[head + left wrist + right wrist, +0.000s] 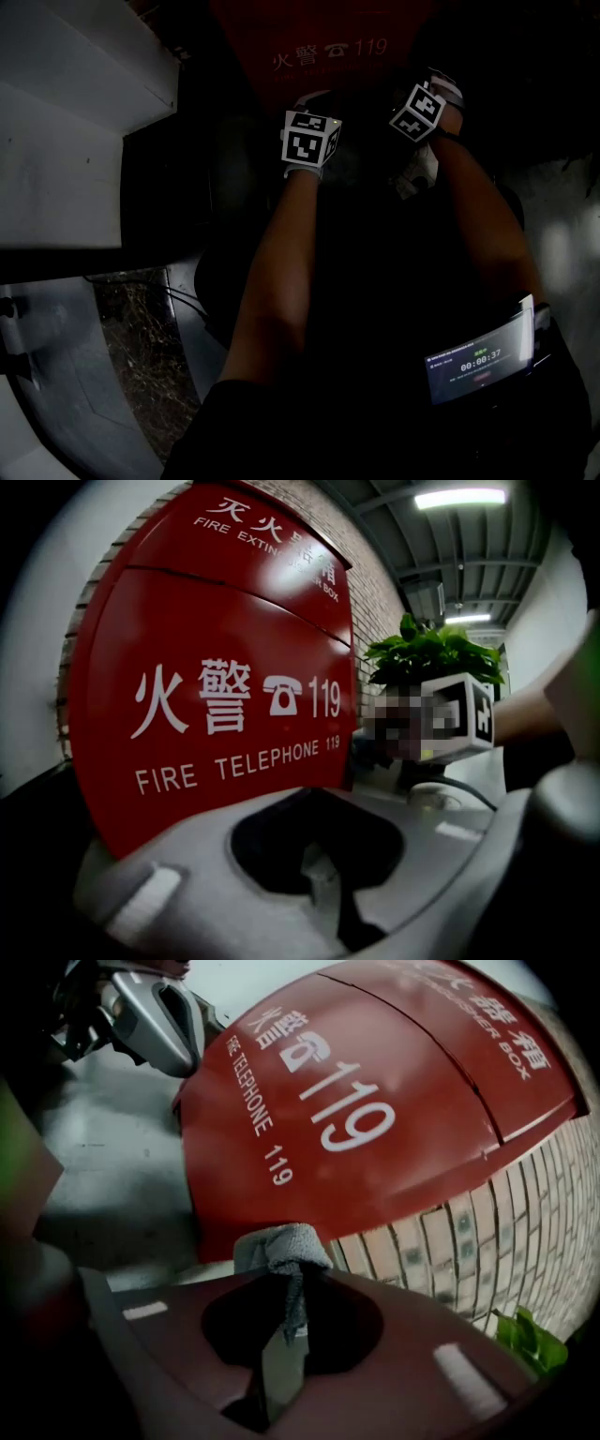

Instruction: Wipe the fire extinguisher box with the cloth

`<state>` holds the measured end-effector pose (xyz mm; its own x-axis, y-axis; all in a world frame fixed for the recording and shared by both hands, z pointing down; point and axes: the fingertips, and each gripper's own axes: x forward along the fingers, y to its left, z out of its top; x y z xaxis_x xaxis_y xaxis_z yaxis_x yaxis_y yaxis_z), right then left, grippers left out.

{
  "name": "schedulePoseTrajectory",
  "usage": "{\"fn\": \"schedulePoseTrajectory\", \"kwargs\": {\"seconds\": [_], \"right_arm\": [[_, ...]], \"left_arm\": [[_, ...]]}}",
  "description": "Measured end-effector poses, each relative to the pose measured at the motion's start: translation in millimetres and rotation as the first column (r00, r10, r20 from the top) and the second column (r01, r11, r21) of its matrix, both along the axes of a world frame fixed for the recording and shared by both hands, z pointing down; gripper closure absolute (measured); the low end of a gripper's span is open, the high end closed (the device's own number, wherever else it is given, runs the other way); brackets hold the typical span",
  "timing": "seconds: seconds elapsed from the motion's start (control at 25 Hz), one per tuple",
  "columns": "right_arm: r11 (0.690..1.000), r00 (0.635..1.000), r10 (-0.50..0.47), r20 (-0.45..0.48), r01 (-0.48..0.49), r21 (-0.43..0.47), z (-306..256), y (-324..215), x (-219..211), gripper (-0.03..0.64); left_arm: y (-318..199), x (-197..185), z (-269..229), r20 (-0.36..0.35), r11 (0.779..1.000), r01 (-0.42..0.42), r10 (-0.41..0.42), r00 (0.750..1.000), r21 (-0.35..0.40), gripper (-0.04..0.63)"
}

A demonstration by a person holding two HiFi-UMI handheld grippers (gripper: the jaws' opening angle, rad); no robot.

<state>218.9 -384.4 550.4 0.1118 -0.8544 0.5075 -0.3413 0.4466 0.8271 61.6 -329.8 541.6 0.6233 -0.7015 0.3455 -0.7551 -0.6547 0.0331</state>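
The head view is dark. Its own view shows my right claw (284, 1283) pinching gray cloth (281, 1241) by the fire extinguisher box (375, 1101). My left claw (323, 860) is clenched on nothing.

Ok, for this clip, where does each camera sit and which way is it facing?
Head view: on the person's head, looking steeply down at the fire extinguisher box; both forearms show.
Left gripper view: on the left hand-held gripper, facing the box front; jaws together, empty.
Right gripper view: on the right hand-held gripper, tilted toward the box; jaws clamp the cloth.
Shared: both gripper views show the box's 119 lettering and a green plant.
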Motion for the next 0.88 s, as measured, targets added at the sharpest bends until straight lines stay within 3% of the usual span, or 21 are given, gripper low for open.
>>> {"fn": "schedulePoseTrajectory", "kwargs": {"seconds": [0.16, 0.32, 0.44, 0.56, 0.76, 0.88], "right_arm": [[0.999, 0.999, -0.053, -0.004, 0.053, -0.004, 2.8, 9.0, -21.5, 0.583], [0.982, 0.982, -0.189, 0.006, 0.189, 0.004, 2.2, 22.7, -84.4, 0.583], [0.951, 0.951, -0.308, 0.008, 0.308, 0.002, 3.8, 33.4, -143.5, 0.583], [0.918, 0.918, -0.397, 0.008, 0.397, -0.015, 14.3, 42.7, -199.9, 0.583], [0.884, 0.884, -0.465, 0.038, 0.467, -0.031, 31.4, 43.2, -263.5, 0.583], [0.865, 0.866, -0.499, 0.030, 0.500, -0.041, 40.4, 42.7, -285.4, 0.583]], "left_arm": [[-0.6, -19.5, 12.5, 0.028, 0.998, 0.053, -0.052, 0.998, -0.033, 0.592], [0.6, -47.5, 28.4, 0.031, 0.987, 0.131, -0.129, 0.991, -0.097, 0.592], [-0.6, -72.8, 27.4, 0.017, 0.971, 0.207, -0.206, 0.978, -0.122, 0.592], [-1.7, -107.7, 21.5, 0.013, 0.943, 0.311, -0.311, 0.950, -0.119, 0.592], [-6.4, -165.8, 28.4, 0.044, 0.873, 0.465, -0.464, 0.885, -0.145, 0.592], [-12.0, -173.7, 38.5, 0.048, 0.865, 0.474, -0.473, 0.880, -0.166, 0.592]]}}
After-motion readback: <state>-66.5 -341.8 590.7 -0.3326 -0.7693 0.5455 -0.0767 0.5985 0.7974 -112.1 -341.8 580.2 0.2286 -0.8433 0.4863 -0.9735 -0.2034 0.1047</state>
